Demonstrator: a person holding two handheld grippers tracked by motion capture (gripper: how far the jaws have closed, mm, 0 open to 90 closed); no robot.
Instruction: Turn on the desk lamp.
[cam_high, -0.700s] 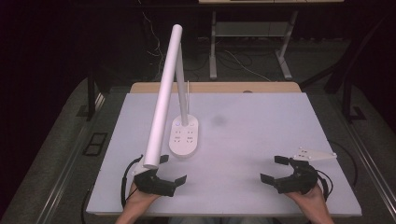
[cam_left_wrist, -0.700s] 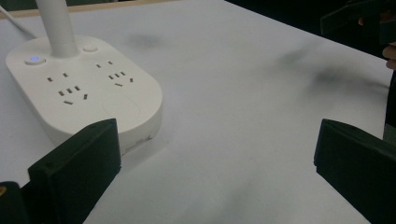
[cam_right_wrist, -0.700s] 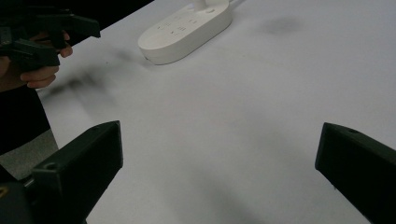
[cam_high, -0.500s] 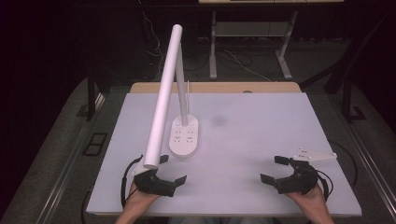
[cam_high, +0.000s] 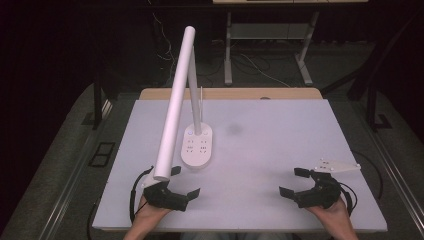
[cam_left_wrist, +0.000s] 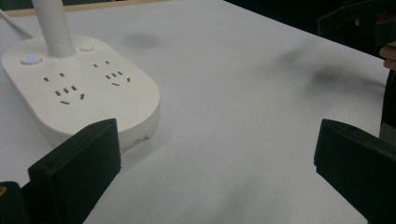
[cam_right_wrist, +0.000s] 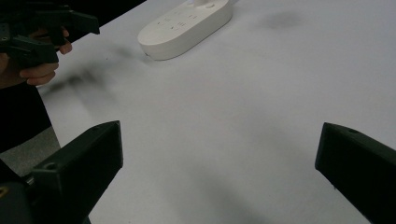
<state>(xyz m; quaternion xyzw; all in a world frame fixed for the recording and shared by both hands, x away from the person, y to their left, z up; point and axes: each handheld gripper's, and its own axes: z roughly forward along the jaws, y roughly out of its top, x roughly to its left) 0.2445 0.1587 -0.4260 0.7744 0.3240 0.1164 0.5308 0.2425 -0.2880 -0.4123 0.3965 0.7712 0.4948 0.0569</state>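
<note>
In the high view, a white lamp base (cam_high: 197, 146) with sockets on its top stands on the pale table (cam_high: 260, 125), a little left of the middle. A thin post rises from its far end, and a long white tube (cam_high: 175, 100) leans from the top of the post down toward the near side. The left gripper (cam_high: 182, 184) rests near the front edge, just in front of the lamp base and a little to its left, under the low end of the tube. Its jaws stand wide apart with nothing between them. The right gripper (cam_high: 296, 181) is well apart from the lamp base, at the right near the front edge, and its jaws are also spread wide and hold nothing.

In the left gripper view, the lamp base (cam_left_wrist: 84, 88) lies just beyond the left jaw, apart from it. A small blue light shines beside the post.

In the right gripper view, the lamp base (cam_right_wrist: 187, 25) is far ahead at the top. The left gripper (cam_right_wrist: 70, 32) shows to the left of the lamp base, held by a hand (cam_right_wrist: 39, 70).
</note>
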